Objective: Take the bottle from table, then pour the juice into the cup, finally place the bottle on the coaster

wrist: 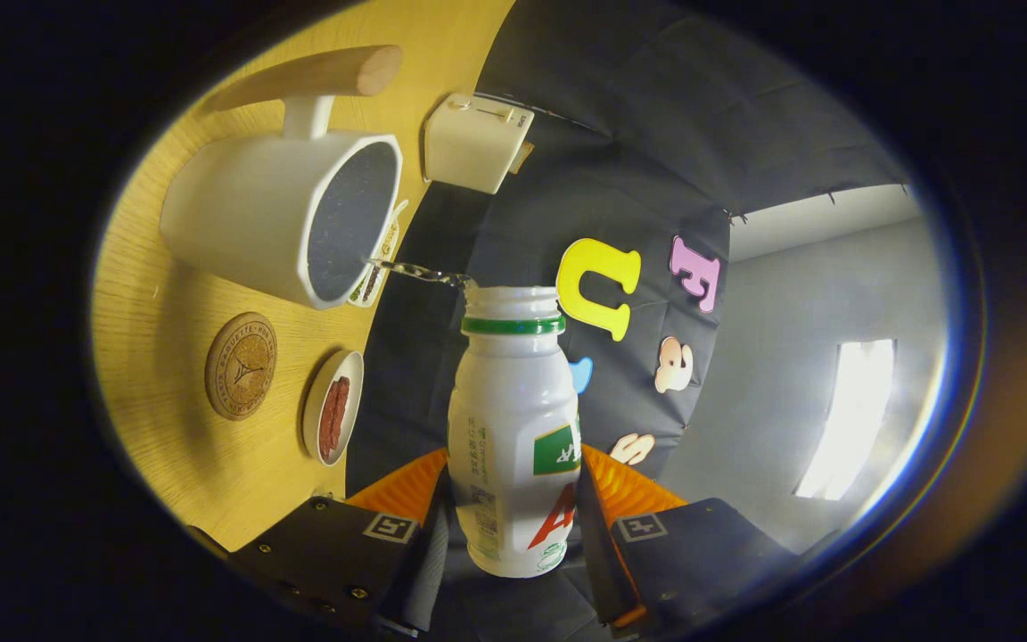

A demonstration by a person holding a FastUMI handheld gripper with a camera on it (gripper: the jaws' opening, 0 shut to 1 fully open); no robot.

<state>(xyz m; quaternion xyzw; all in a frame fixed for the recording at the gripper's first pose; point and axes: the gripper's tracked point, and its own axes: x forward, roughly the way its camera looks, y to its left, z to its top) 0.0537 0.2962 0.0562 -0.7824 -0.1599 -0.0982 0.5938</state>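
White plastic bottle [513, 428] sits clamped between the fingers [513, 522], which press on both its sides, tipped toward the cup [286, 214]. Liquid [415, 272] streams from its mouth into the cup; the cork coaster [241, 366] lies nearby on the bench [166, 294].

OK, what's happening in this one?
A hand-held gripper has both fingers clamped on a small white bottle, uncapped and tipped toward the white cup. A thin stream of liquid runs from its mouth toward the cup's rim. The cork coaster on the wooden table is bare; the bottle isn't there yet.
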